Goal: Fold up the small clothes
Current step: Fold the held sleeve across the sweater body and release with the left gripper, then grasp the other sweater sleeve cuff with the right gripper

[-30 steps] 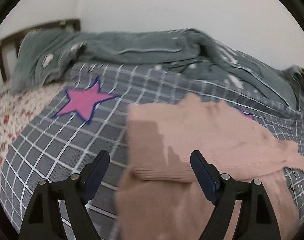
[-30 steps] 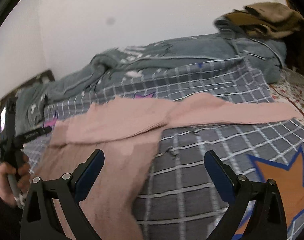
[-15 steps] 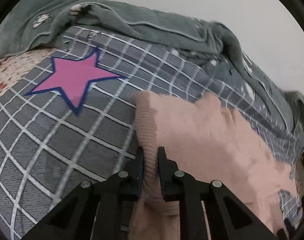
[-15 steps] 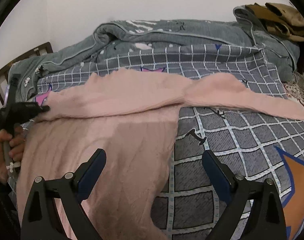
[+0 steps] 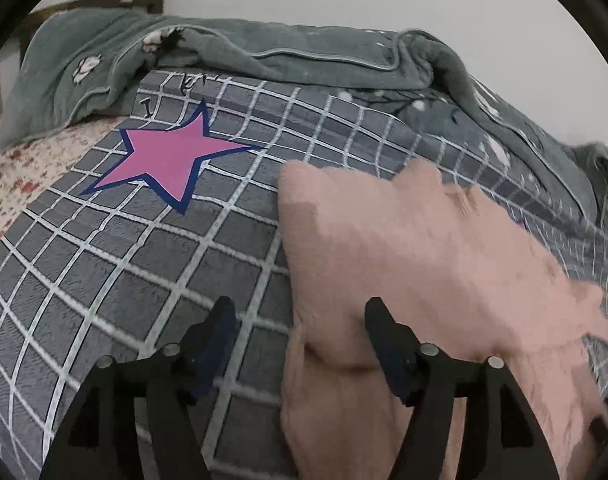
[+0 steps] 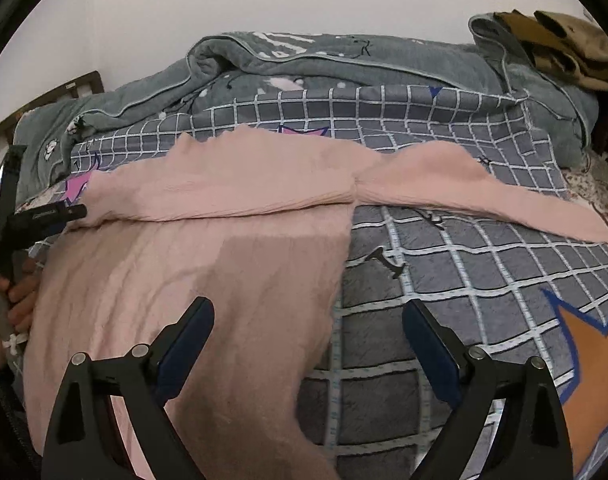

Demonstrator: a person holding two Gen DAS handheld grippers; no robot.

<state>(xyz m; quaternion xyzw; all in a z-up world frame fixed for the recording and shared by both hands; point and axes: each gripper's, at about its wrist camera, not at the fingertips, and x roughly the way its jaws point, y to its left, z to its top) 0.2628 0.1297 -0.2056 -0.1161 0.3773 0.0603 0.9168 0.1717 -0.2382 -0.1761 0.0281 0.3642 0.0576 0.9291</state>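
A pink knit sweater [image 6: 207, 248] lies flat on the grey checked blanket [image 6: 464, 280]. One sleeve is folded across its upper body, and the other sleeve [image 6: 484, 196] stretches out to the right. In the left wrist view the sweater's folded left edge [image 5: 384, 248] lies between the fingers of my left gripper [image 5: 299, 316], which is open and holds nothing. The left gripper also shows in the right wrist view [image 6: 69, 212] at the sweater's left edge. My right gripper [image 6: 308, 320] is open and empty over the sweater's lower right edge.
A rumpled grey-green quilt [image 6: 344, 64] lies along the wall behind the sweater. Brown clothes [image 6: 560, 40] sit on it at the far right. A pink star [image 5: 171, 160] and an orange star [image 6: 592, 344] mark the blanket. A wooden headboard [image 5: 95, 4] stands at the left.
My left gripper was shut on the sweater's folded left edge half a second ago and has now opened and let it go. The right gripper has stayed open and moved slightly closer.
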